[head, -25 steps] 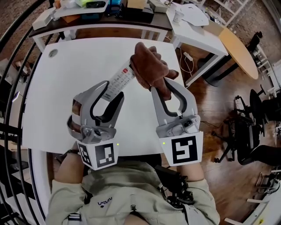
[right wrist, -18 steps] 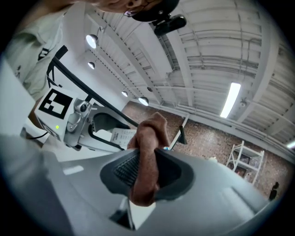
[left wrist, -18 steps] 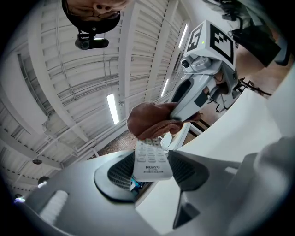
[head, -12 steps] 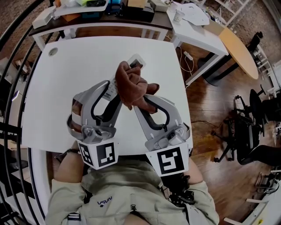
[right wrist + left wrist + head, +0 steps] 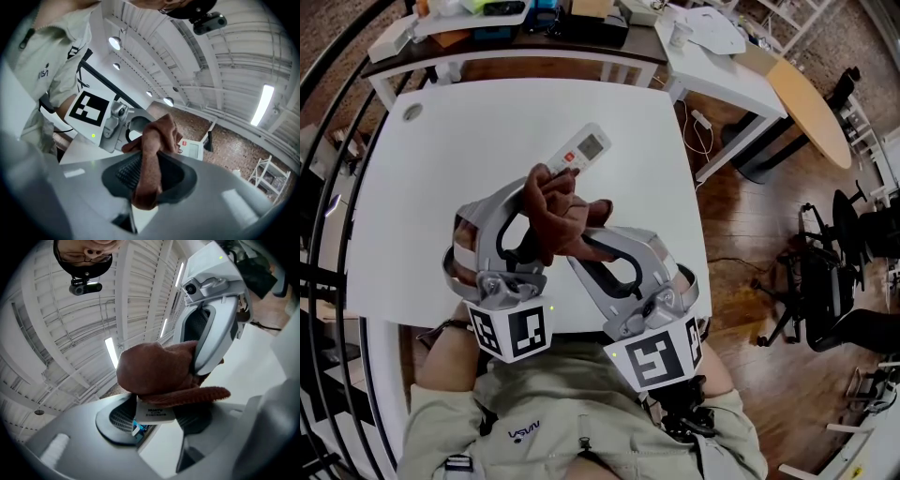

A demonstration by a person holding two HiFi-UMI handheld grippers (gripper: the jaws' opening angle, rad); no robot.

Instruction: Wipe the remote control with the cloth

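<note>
A white remote control (image 5: 581, 150) sticks out up and to the right over the white table (image 5: 441, 159), with its near end clamped in my left gripper (image 5: 534, 202). In the left gripper view the remote's end (image 5: 155, 412) sits between the jaws. The brown cloth (image 5: 555, 211) lies bunched over the remote's near half, right at the left jaws. My right gripper (image 5: 581, 246) is shut on the cloth (image 5: 151, 164), which hangs between its pads. The remote's display end (image 5: 192, 149) shows past the cloth. The middle of the remote is hidden by the cloth.
A long cluttered table (image 5: 516, 28) stands behind the white one, and a white side table (image 5: 722, 66) and a round wooden table (image 5: 811, 108) stand to the right. A black office chair (image 5: 825, 281) is on the wooden floor. A dark railing (image 5: 328, 112) curves along the left.
My right gripper has drawn the cloth down along the remote toward the left gripper and the person. The remote's far display end is now uncovered. The left gripper has stayed put.
</note>
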